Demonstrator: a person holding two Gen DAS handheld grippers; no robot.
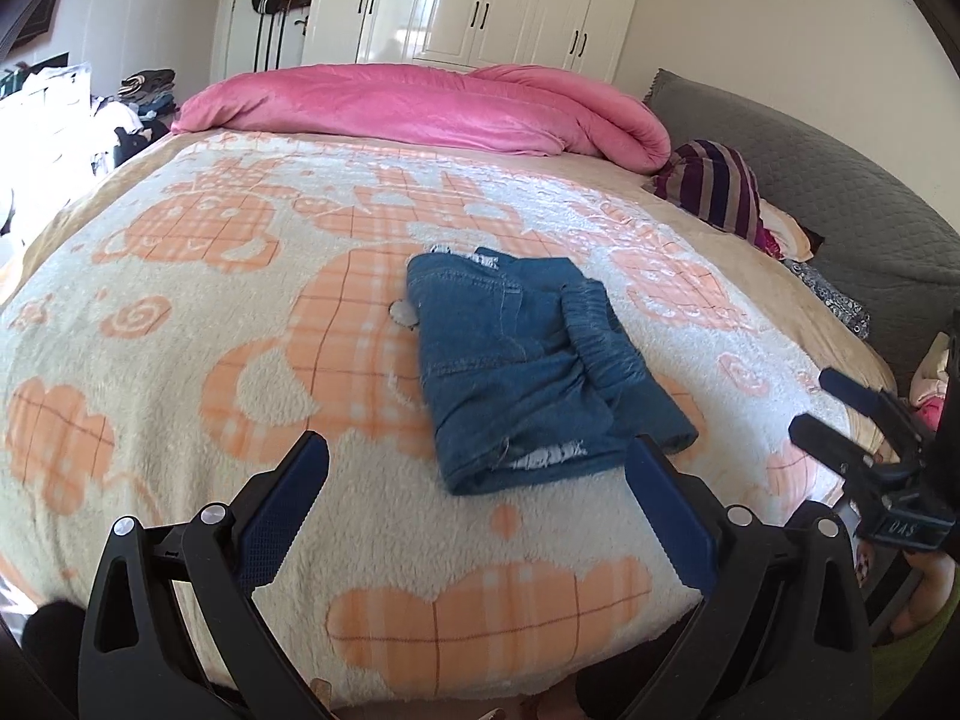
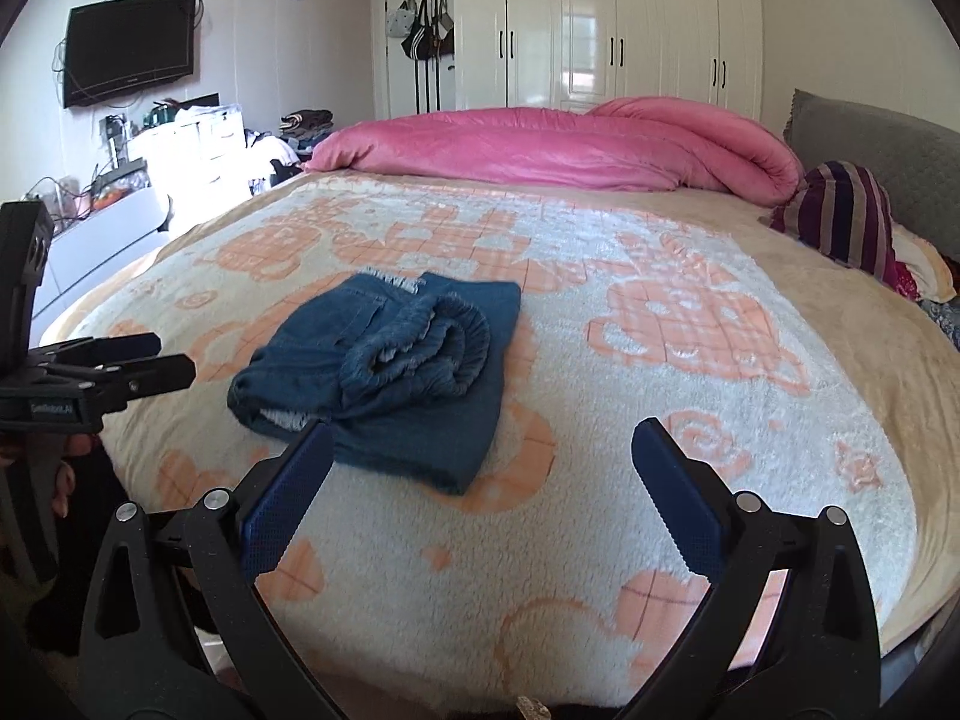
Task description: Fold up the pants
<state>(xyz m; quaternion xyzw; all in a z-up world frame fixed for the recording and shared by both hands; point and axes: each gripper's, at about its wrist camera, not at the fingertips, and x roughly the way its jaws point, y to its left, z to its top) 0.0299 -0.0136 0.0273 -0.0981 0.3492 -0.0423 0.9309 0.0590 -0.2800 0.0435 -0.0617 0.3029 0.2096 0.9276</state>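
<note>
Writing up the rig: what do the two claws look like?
Both match: left claw and right claw have black plastic frames with silver pivot screws and blue textured pads with serrated edges. Small white lettering marks each body. No cables visible.

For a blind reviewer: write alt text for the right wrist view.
Blue denim pants lie folded in a small bundle on a cream and orange patterned blanket covering a bed. The open right gripper hovers near the bed's edge, holding nothing; the left gripper shows at the left edge. A pink duvet is bunched at the far side.
</note>
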